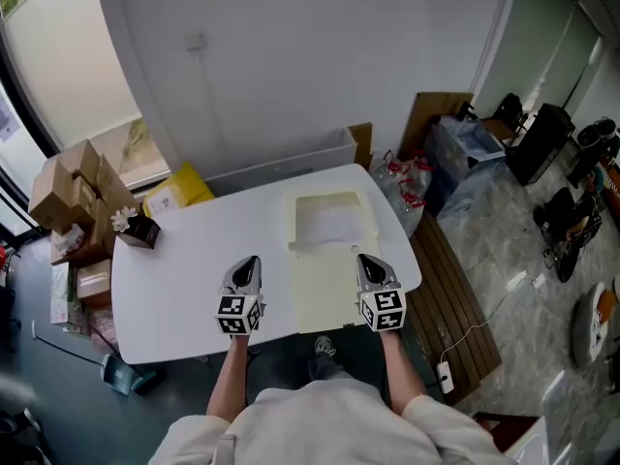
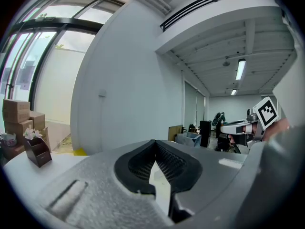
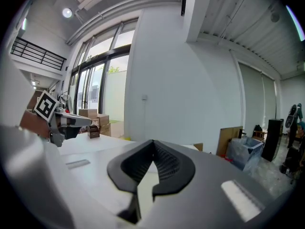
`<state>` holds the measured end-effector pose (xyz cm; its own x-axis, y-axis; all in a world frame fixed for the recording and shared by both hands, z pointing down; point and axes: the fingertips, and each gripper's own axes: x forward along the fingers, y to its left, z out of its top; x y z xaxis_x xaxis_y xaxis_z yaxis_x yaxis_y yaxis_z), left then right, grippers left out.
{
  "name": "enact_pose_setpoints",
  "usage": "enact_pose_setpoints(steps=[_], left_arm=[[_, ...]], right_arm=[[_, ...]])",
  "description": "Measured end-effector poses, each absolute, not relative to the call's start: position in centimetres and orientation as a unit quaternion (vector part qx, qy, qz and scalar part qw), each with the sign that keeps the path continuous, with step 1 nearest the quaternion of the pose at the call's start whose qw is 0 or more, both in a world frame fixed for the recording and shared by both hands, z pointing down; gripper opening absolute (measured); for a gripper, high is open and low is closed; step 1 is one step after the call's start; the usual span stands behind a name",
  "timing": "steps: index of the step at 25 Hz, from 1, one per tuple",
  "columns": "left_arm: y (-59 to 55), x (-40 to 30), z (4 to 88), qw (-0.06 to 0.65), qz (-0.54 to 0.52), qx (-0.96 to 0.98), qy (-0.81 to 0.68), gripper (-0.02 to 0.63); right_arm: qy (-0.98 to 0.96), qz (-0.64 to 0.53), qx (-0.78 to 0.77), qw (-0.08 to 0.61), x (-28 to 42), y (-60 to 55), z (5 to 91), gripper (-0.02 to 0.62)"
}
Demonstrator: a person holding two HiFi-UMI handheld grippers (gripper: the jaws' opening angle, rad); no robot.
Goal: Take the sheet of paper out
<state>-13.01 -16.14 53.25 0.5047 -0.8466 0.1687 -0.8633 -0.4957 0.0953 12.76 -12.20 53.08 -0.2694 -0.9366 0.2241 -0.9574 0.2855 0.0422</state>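
Note left gripper (image 1: 247, 263) and right gripper (image 1: 366, 260) pressed together, empty. Find sheet (image 1: 329, 223) in folder (image 1: 325, 303) on table (image 1: 194, 260), ahead between them, long axis running away; judged nearer right gripper.

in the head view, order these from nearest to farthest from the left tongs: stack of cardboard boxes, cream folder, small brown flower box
1. cream folder: lies just right of the left tongs, on the near side of the table.
2. small brown flower box: stands to the left, near the table's far left corner.
3. stack of cardboard boxes: off the table, farther left still, on the floor.
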Motion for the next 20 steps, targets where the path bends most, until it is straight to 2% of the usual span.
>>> enact_pose_setpoints(steps=[20], left_arm=[[-27.2, -12.1, 56.2, 0.111, 0.087, 0.819, -0.556, 0.006]], right_arm=[[-0.820, 0.095, 0.557, 0.090, 15.1, -27.6, 55.4, 0.002]])
